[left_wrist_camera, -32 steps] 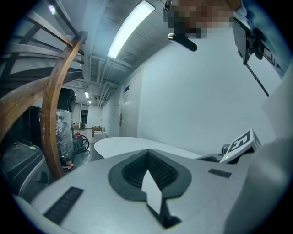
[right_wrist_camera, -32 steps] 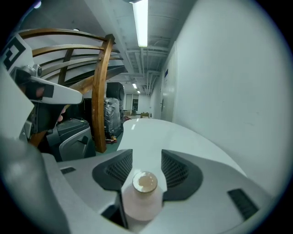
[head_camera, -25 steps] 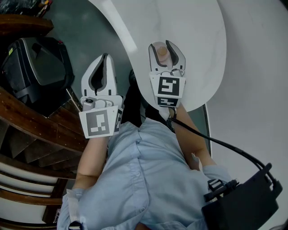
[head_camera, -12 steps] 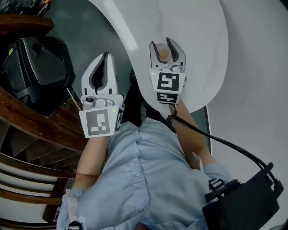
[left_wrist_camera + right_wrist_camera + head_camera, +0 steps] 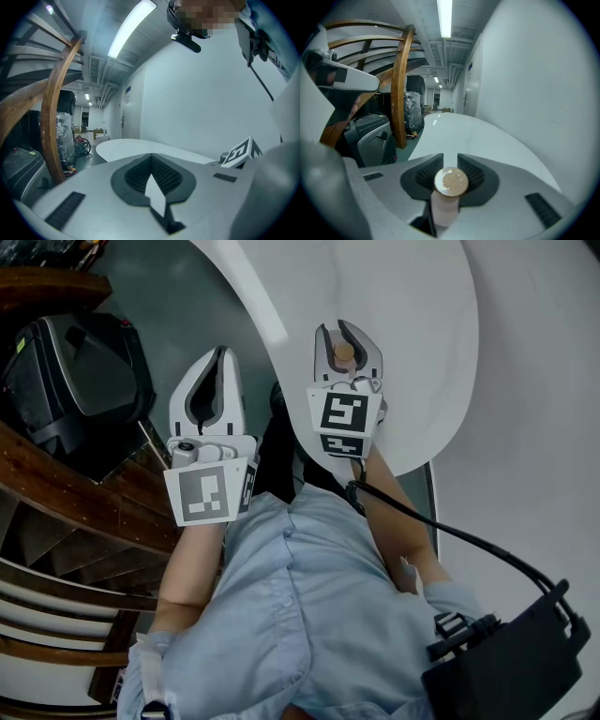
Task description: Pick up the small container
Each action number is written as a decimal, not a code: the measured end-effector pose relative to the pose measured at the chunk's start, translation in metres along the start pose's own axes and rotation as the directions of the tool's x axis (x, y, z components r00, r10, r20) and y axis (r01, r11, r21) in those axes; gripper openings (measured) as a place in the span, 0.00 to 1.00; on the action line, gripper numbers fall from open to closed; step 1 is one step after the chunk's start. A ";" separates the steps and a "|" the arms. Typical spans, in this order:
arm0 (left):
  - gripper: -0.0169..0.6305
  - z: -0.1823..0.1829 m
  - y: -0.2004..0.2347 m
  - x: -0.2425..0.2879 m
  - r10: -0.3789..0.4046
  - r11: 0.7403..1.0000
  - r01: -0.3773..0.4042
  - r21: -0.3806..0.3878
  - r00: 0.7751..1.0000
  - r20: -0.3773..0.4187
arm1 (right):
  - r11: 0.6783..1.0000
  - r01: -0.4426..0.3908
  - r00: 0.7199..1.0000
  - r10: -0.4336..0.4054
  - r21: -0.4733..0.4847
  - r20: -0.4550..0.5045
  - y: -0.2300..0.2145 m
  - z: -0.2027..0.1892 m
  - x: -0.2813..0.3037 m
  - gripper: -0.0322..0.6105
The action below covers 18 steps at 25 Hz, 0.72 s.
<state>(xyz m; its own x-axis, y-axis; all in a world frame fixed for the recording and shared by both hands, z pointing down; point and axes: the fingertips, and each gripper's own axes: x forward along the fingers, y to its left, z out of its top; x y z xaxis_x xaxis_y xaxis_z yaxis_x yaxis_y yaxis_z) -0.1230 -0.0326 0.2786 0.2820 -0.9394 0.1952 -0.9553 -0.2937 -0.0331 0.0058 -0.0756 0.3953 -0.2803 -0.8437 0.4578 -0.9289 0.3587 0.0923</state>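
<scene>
The small container, a pale pink tube with a round wooden cap, stands on the white rounded table near its front edge. My right gripper is around it and its jaws are closing, with the ribbed pads against its sides. In the right gripper view the small container fills the gap between the jaws of my right gripper. Left of the table, my left gripper hangs over the dark floor, shut and holding nothing. In the left gripper view the tips of my left gripper meet.
A black and grey machine stands at the left behind curved wooden rails. A black box with a cable hangs at the person's right side. The table stretches away beyond the jaws, beside a white wall.
The right gripper's jaws have drawn in around the small container, from wide apart to close against it. The left gripper has stayed where it was.
</scene>
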 end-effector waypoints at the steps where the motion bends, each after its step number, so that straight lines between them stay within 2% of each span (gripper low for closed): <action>1: 0.03 -0.001 0.000 -0.001 0.001 1.000 -0.001 -0.001 1.000 -0.002 | 1.000 0.002 1.000 -0.002 -0.011 0.001 0.000 -0.001 0.000 0.18; 18: 0.03 -0.002 -0.001 -0.004 0.001 1.000 -0.001 -0.002 1.000 -0.013 | 1.000 -0.028 1.000 0.028 0.013 0.012 -0.001 -0.001 -0.003 0.17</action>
<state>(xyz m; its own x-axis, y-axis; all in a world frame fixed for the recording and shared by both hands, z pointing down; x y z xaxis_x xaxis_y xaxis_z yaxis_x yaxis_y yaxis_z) -0.1229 -0.0281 0.2794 0.2800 -0.9373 0.2076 -0.9558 -0.2924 -0.0313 0.0080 -0.0731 0.3944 -0.3093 -0.8381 0.4494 -0.9236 0.3773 0.0678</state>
